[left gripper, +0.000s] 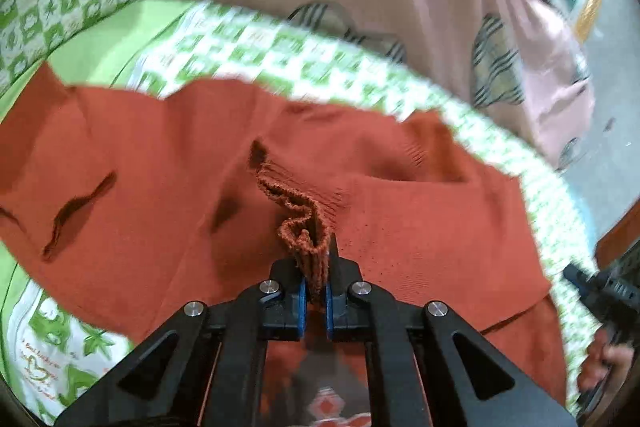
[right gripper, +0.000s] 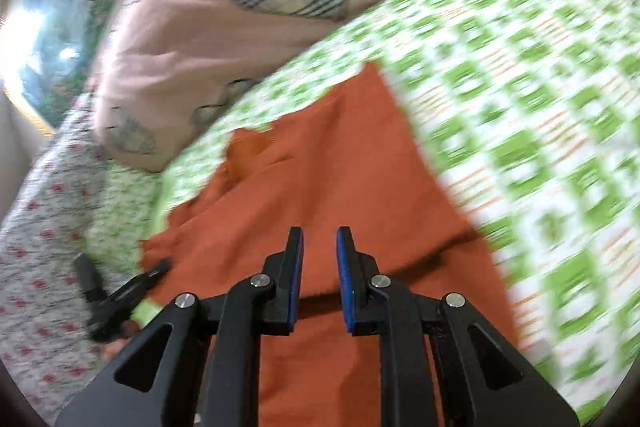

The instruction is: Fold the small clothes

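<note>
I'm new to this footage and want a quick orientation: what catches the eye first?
A rust-orange knit garment spread across a green-and-white checked bedsheet, its ribbed edge pinched in the left tongs. The right tongs hang open above the cloth. Behind lies a pink quilt with plaid hearts.

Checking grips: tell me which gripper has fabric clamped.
The left gripper: a bunched ribbed edge of the rust-orange knit garment sits clamped; the right gripper gapes empty.
</note>
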`<action>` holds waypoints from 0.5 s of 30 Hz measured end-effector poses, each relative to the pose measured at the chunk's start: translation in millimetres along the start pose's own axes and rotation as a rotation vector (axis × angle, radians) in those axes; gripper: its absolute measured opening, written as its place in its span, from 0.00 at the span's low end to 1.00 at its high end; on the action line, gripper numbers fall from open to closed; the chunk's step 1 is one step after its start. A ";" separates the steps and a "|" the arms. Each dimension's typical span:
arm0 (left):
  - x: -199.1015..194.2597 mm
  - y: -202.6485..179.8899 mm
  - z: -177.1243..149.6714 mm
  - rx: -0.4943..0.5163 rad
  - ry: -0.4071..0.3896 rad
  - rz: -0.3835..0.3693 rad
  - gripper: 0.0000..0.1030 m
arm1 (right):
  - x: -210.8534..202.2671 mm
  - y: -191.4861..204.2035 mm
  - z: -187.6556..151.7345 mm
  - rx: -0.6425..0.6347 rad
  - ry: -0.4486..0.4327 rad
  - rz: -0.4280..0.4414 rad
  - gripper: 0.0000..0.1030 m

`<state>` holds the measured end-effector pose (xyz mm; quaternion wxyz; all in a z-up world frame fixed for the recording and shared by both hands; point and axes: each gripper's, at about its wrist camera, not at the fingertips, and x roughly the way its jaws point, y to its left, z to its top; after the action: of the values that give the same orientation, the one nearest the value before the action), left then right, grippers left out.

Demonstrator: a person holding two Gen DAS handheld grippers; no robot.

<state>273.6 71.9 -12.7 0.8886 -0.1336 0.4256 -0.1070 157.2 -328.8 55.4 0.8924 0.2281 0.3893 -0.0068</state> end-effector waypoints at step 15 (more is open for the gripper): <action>-4.6 -3.5 -17.2 0.011 -0.021 0.002 0.05 | 101.4 -27.9 63.0 -0.184 0.147 -0.204 0.10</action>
<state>257.0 67.5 -18.5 0.8938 -0.1295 0.4158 -0.1068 266.1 -362.9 10.7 0.8734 0.1044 0.4736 -0.0452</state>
